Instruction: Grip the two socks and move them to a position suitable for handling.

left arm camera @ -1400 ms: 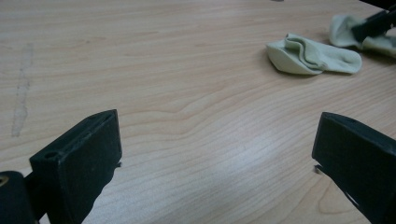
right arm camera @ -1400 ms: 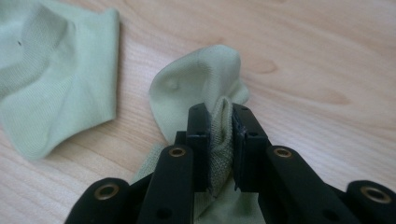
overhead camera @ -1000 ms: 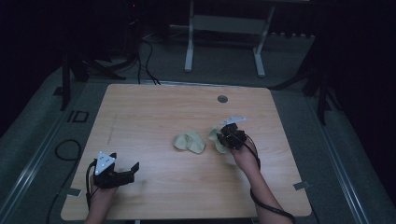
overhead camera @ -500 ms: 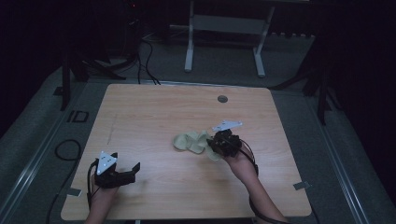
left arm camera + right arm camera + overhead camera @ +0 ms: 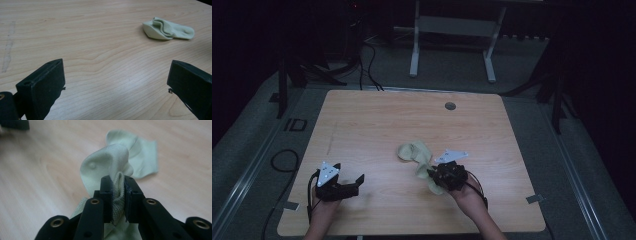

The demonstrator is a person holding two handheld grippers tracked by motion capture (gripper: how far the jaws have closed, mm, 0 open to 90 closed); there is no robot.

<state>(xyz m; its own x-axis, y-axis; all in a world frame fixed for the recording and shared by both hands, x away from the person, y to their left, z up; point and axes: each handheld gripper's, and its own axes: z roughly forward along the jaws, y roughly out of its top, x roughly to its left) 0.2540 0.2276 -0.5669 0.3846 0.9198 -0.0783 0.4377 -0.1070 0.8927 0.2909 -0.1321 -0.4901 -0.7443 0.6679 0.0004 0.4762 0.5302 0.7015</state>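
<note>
Wooden table (image 5: 377, 125), grey floor (image 5: 592, 145), dark room

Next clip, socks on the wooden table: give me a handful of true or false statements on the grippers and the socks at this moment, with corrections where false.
1. The right gripper is shut on a pale green sock. True.
2. The left gripper holds a sock. False: its jaws stand wide open over bare table.
3. A second sock lies on the table, apart from the left gripper. True.
4. The socks are dark blue. False: both are pale green.
5. In the high view, the left gripper is near the table's far edge. False: it sits near the front edge, at the left.
</note>
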